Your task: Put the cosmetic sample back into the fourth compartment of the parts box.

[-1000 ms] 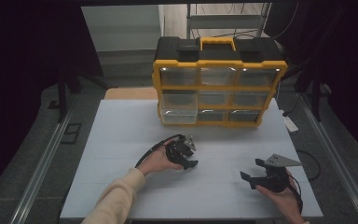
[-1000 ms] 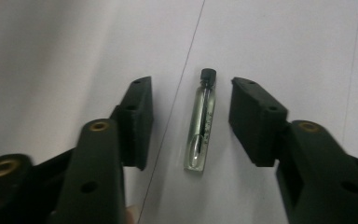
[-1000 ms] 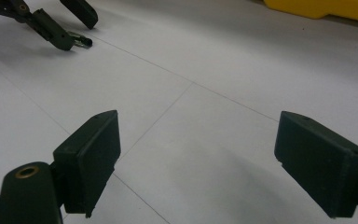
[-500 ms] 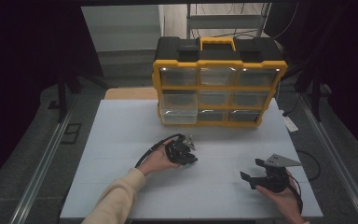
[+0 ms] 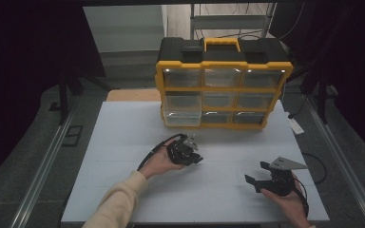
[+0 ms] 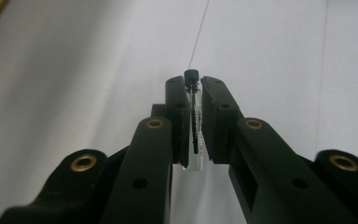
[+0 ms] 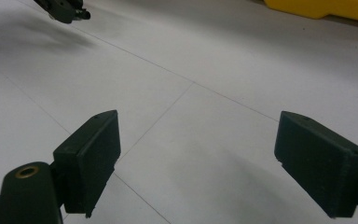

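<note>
- My left gripper [image 6: 194,93] is pinching a small clear vial [image 6: 194,130] with a black cap between its 2 jaws, over the white table [image 5: 123,142] near centre.
- My right gripper [image 7: 214,154] is hanging wide open and empty at near right.
- The yellow organizer [image 5: 223,90] is sitting at the far edge.
</note>
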The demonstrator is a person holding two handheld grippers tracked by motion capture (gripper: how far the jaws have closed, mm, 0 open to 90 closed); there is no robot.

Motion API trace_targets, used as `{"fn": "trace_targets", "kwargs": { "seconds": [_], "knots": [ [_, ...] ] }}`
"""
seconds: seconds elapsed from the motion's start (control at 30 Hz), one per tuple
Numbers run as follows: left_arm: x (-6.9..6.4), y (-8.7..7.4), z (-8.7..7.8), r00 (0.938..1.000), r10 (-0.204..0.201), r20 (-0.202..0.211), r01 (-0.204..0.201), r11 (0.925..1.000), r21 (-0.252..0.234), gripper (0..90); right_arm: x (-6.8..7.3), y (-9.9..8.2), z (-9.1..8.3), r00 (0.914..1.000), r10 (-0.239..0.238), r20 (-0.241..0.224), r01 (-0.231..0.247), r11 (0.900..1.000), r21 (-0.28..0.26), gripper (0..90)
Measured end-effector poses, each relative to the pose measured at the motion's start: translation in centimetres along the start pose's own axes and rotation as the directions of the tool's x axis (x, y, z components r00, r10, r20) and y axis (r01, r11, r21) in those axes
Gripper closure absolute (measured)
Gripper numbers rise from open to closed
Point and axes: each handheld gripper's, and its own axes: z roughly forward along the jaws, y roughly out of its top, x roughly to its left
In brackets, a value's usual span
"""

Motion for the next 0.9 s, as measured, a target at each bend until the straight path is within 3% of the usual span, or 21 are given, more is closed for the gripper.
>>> {"fn": "trace_targets", "kwargs": {
  "seconds": [0.43, 0.9],
  "knots": [
    [-0.2, 0.4, -1.9, 1.0000, -0.007, -0.005, 0.006, 0.9980, -0.064, 80.8, -0.1, 0.0, 0.0, 1.0000, 0.002, 0.001, -0.002, 1.0000, -0.003, 15.2],
    [-0.2, 0.7, -4.3, 0.9990, -0.032, -0.030, 0.027, 0.9886, -0.148, 80.8, -0.1, 0.0, -0.1, 1.0000, 0.004, 0.001, -0.004, 1.0000, -0.003, 15.2]
  ]
}}
